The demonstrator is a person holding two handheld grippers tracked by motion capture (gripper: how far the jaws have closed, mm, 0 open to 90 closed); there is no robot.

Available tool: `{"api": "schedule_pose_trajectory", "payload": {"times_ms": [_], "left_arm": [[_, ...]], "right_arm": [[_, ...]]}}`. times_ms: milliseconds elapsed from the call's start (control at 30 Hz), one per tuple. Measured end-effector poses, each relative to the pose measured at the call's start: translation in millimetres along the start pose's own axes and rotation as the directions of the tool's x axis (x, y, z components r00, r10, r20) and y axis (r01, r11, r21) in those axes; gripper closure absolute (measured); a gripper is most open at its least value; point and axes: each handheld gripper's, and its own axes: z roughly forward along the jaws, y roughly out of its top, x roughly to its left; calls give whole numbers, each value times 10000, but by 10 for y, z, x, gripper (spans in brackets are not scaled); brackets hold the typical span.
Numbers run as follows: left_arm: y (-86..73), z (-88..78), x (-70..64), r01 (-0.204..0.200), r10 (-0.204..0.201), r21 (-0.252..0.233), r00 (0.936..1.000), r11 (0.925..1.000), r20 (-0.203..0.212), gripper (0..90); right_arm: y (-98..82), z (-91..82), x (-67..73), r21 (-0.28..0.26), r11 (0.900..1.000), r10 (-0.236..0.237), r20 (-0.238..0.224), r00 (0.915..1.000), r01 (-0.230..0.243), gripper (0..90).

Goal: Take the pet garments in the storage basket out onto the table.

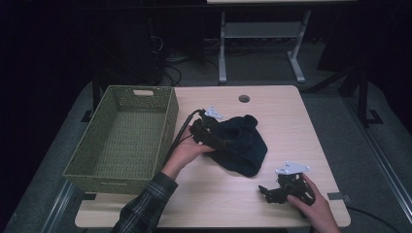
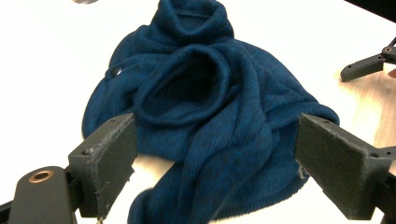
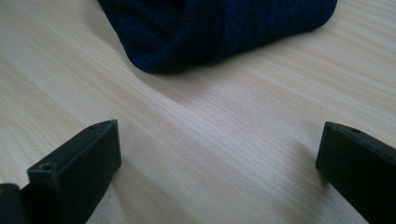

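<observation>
Two grippers open, one blue sweater (image 1: 240, 143) lying mid-table.
My left gripper (image 1: 210, 132) is at its left edge, jaws apart around the crumpled knit; my right gripper (image 1: 279, 190) rests apart, farther away.

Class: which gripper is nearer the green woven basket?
Left. The left gripper is just beside the basket, at the blue garment; the right gripper sits far across the table.
</observation>
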Motion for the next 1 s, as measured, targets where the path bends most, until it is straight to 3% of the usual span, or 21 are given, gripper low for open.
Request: {"api": "schedule_pose_trajectory", "payload": {"times_ms": [133,433,733,1000], "left_arm": [[-108,-84,1,255,-257,-199,9996,9995,-74,130],[-364,-196,-130,264,-277,-374,9990,9989,-339,129],[-647,-197,-188,546,-579,-659,9971,9963,-499,129],[-830,-129,-238,528,-561,-538,9964,9972,-633,128]], "right_arm": [[0,1,-1,-7,10000,-15,3,10000,15,0],[0,1,-1,-5,10000,-9,3,10000,9,0],[0,1,-1,-8,10000,-21,1,10000,21,0],[0,0,-1,-3,10000,-13,0,10000,13,0]]}}
